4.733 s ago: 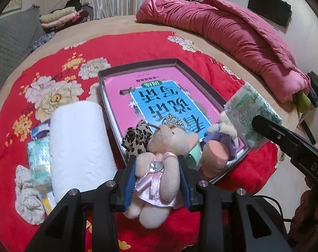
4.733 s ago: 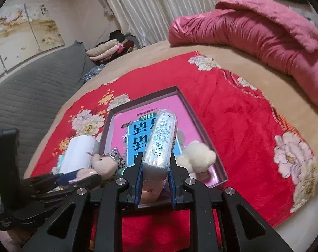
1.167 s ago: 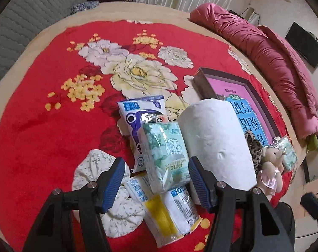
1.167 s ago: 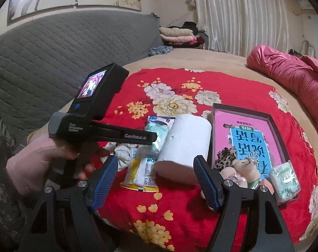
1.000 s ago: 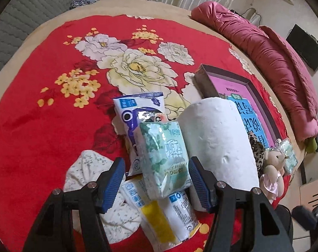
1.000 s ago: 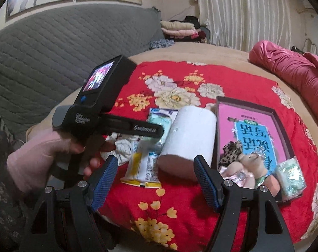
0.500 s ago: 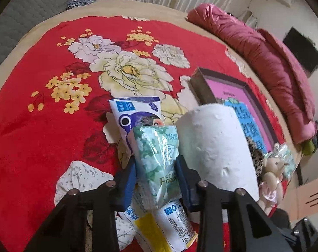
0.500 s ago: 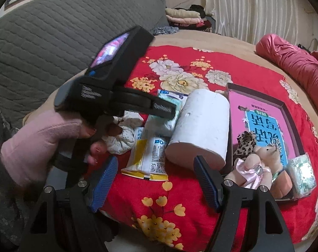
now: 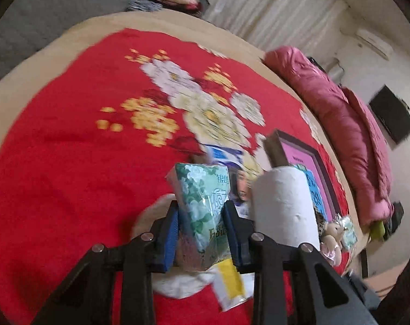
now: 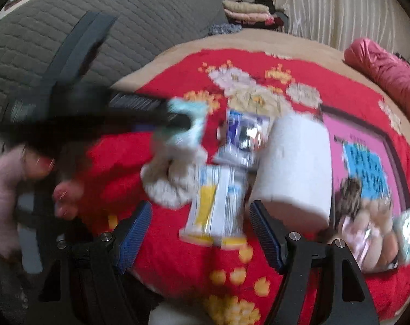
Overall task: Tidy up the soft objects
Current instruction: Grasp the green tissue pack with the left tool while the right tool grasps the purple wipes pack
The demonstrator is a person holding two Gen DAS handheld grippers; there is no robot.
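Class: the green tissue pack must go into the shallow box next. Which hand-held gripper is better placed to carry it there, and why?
Left. The left hand-held gripper is already shut on the green tissue pack. The right hand-held gripper stands open with nothing held, above the yellow-and-white packet.

Both tools are showing black angular arms studded with silver screws and blue ribbed pads: left tool [image 9: 201, 227], right tool [image 10: 201, 237]. A pink sleeve [image 10: 0, 189] is covering the wrist.

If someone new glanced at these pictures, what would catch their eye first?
The green floral tissue pack pinched in the left gripper, lifted above the red flowered blanket. Right of it lies a big white paper roll, with the pink-lined tray beyond it.
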